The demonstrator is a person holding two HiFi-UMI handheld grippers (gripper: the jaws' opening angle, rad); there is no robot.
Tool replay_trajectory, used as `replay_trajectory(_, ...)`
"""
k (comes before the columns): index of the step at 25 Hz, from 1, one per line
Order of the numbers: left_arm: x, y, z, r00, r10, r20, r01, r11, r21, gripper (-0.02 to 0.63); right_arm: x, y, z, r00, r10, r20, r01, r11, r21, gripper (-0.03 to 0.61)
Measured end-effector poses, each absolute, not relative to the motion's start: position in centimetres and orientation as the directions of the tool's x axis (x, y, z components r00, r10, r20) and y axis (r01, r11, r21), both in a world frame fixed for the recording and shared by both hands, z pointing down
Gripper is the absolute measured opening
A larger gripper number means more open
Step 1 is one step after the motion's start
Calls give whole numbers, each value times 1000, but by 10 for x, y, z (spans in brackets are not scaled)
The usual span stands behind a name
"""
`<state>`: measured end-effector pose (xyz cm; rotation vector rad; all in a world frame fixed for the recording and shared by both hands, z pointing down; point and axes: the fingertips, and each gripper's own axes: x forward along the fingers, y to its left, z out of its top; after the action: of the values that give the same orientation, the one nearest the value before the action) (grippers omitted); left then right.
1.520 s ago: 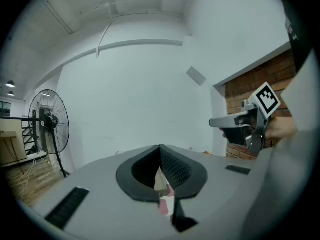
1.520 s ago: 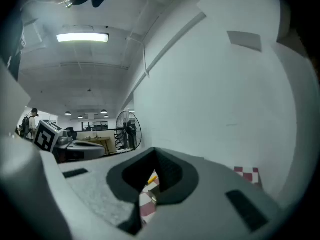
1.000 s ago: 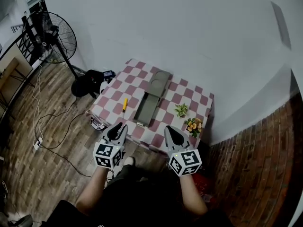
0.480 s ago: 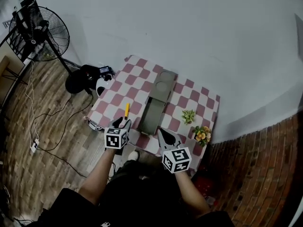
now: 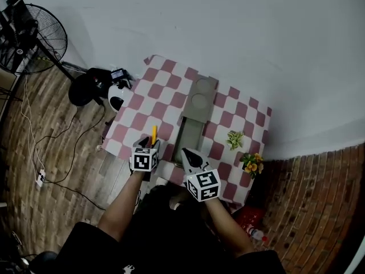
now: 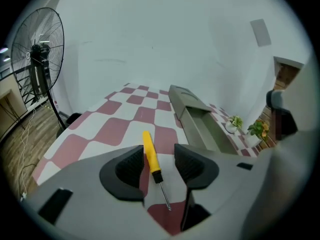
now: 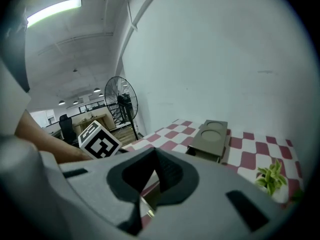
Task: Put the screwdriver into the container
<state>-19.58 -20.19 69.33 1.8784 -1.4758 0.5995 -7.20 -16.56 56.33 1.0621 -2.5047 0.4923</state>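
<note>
A yellow-handled screwdriver [image 5: 153, 135] lies on the checkered table near its front left, its metal shaft pointing toward me. In the left gripper view the screwdriver [image 6: 150, 157] sits on the cloth between the two dark pads [image 6: 131, 167] without touching them. My left gripper [image 6: 159, 166] hovers low over it and its jaws are opening. The long grey-green container [image 5: 193, 123] runs down the table's middle, also seen as an open trough, the container [image 6: 205, 127]. My right gripper [image 5: 187, 154] hangs at the container's near end, shut and empty, its pads [image 7: 169, 172] meeting.
Two small potted plants [image 5: 234, 139] [image 5: 251, 164] stand on the table's right side. A floor fan [image 5: 25, 37], a dark bag [image 5: 85, 88] and cables lie left of the table [image 5: 159, 81]. A white wall backs it.
Both grippers moved forward from in front of the table to over its near edge. The left gripper came down around the screwdriver and its jaws spread.
</note>
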Motion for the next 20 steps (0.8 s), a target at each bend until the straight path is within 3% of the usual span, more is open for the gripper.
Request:
replay_trajectory(7, -195, -213, 720, 256, -590, 766, -967, -150, 207, 164, -79, -185, 572, -623, -609, 490, -758, 626, -184, 2)
replay_trajectory(13, -199, -212, 740, 209, -544, 813, -978, -96, 187, 80, -72, -191, 568, -602, -636, 483, -782, 593, -195, 2)
replay_trajectory(20, -150, -221, 670, 349, -627, 696, -936, -191, 297, 75, -21, -203, 554, -531, -718, 450, -844, 493, -210, 2)
